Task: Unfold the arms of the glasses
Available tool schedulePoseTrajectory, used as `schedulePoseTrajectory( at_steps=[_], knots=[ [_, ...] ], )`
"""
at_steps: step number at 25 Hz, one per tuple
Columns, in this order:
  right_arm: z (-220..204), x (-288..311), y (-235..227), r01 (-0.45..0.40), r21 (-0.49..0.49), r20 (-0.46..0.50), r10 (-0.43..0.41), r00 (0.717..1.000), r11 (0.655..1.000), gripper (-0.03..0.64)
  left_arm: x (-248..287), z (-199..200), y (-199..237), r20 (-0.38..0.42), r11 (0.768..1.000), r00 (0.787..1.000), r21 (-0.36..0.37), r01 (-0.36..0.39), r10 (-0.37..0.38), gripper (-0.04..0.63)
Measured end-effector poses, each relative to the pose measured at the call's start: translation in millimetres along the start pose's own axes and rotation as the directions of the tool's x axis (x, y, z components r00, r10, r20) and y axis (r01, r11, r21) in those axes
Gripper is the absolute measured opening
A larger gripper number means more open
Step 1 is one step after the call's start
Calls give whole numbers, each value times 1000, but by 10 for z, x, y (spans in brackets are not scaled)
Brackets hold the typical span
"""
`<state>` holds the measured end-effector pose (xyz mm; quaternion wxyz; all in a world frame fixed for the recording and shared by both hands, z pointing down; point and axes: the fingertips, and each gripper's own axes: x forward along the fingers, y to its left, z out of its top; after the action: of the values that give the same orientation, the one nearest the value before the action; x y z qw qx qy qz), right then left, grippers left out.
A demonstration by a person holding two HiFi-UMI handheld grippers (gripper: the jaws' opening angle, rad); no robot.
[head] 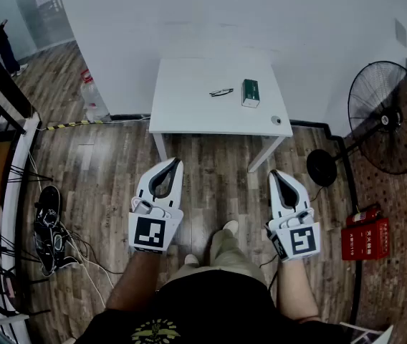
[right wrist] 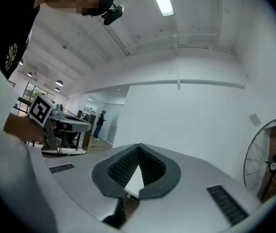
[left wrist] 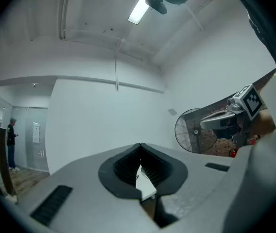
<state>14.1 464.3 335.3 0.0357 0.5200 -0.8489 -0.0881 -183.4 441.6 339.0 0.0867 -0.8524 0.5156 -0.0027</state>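
Jaws on both tools were pressed together with nothing between them. The left gripper point(head: 174, 163) and the right gripper point(head: 275, 173) were held level and side by side in front of the person's legs, over the wooden floor point(head: 110, 170) and well apart from the work. Farther on stood a small white table whose surface point(head: 189, 106) carried the glasses point(head: 221, 92), a dark, thin-framed pair lying toward its far right part. Just beside them on the right sat a green box point(head: 250, 92), and a small round object point(head: 276, 120) lay near the front right corner. The glasses were too small in the head view to tell how their arms sat. No step of the task looked started. Such a frame would probably be very light, apt to skid on the smooth top, and weakest at the hinges and lenses. A sound hold would be one gripper pinching the front frame near a hinge, lightly, while the other took an arm close to its tip and swung it out. Beyond the table rose a plain white wall, with a standing fan point(head: 388, 120) off to the right.
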Motion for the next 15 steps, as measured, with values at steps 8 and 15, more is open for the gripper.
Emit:
schedulePoseTrajectory(
  at_steps=[8, 15],
  knots=[
    [-250, 365, -264, -15, 29, -6, 15, 1000, 999, -3, 384, -59, 168, 4, 999, 1000, 38, -7, 7, 8],
    [-283, 747, -619, -39, 26, 7, 38, 999, 999, -3, 689, -212, 316, -30, 999, 998, -18, -51, 51, 7]
  ],
)
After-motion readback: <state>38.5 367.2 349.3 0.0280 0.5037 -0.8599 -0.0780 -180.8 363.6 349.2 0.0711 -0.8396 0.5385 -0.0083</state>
